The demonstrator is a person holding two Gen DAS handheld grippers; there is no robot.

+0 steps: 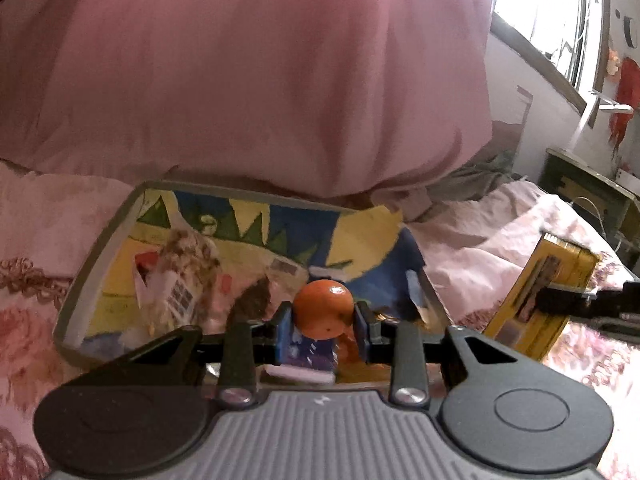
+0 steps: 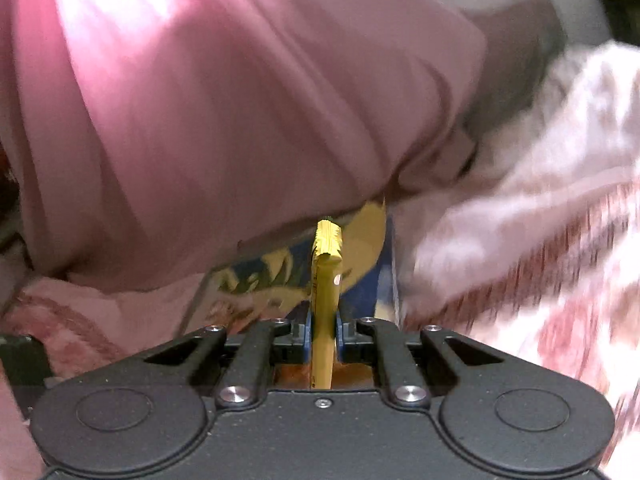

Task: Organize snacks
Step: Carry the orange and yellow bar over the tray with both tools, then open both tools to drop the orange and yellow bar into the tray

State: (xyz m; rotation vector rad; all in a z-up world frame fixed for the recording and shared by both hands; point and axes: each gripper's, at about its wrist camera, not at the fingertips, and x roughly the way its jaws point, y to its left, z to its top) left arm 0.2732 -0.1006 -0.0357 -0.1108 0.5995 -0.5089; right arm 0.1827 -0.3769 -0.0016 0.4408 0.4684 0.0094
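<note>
A small orange fruit (image 1: 324, 314) sits between the blue pads of my left gripper (image 1: 324, 320), which is shut on it above an open box (image 1: 100, 248) with a blue and yellow printed lining. Snack packets (image 1: 180, 280) lie inside the box. My right gripper (image 2: 323, 328) is shut on a flat yellow snack packet (image 2: 325, 276), held edge-on and upright. That same yellow packet (image 1: 536, 304) shows at the right of the left wrist view, clamped by the right gripper's black fingers (image 1: 560, 300). The box (image 2: 360, 256) lies just beyond the packet in the right wrist view.
A big pink pillow or duvet (image 1: 260, 80) bulges right behind the box. Floral pink bedding (image 1: 480, 248) spreads around it. At the far right stand a bedside cabinet (image 1: 588, 196) and a bright window (image 1: 544, 8).
</note>
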